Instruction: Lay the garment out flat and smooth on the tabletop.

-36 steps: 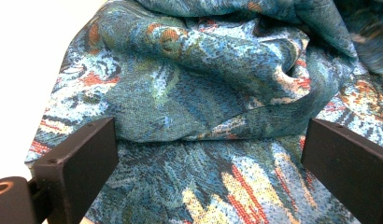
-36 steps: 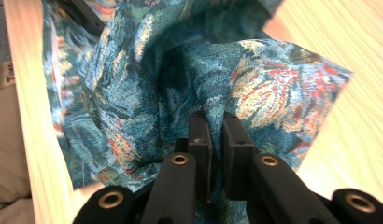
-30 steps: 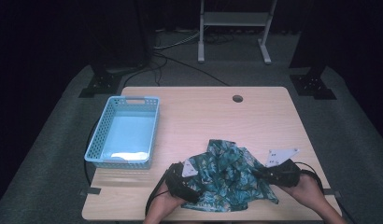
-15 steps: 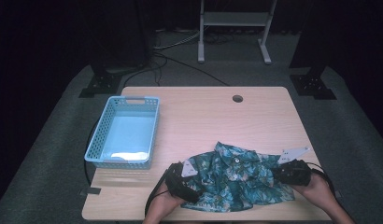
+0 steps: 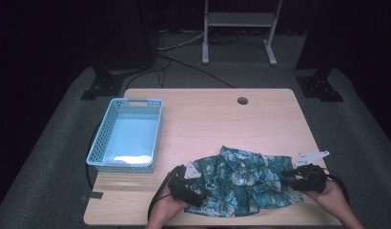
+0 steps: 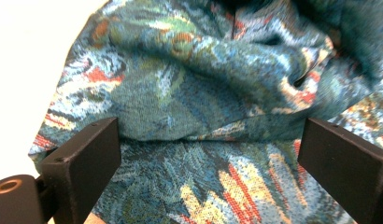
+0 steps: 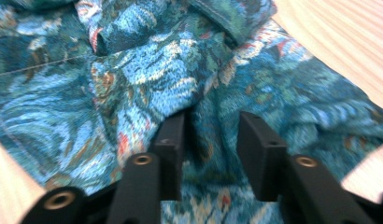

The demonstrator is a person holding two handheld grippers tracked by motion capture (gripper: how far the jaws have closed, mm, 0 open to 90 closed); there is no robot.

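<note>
A teal shirt (image 5: 241,179) with a red and blue leaf print lies crumpled on the front part of the wooden table (image 5: 212,119). My left gripper (image 5: 196,194) rests at the shirt's left edge. In the left gripper view the left gripper (image 6: 208,149) stands open, jaws wide apart, with the shirt's cloth (image 6: 194,70) lying between and beyond them. My right gripper (image 5: 286,179) is at the shirt's right side. In the right gripper view the right gripper (image 7: 210,135) is shut on a fold of the shirt (image 7: 133,70).
A light blue plastic basket (image 5: 128,102) stands at the table's left side. A round cable hole (image 5: 242,100) sits near the far edge. Bare wood lies between the basket and the shirt. Stands and cables are on the floor beyond.
My right gripper has moved to the right with the cloth, and the shirt is now drawn out wider across the table. The left gripper has stayed in place.
</note>
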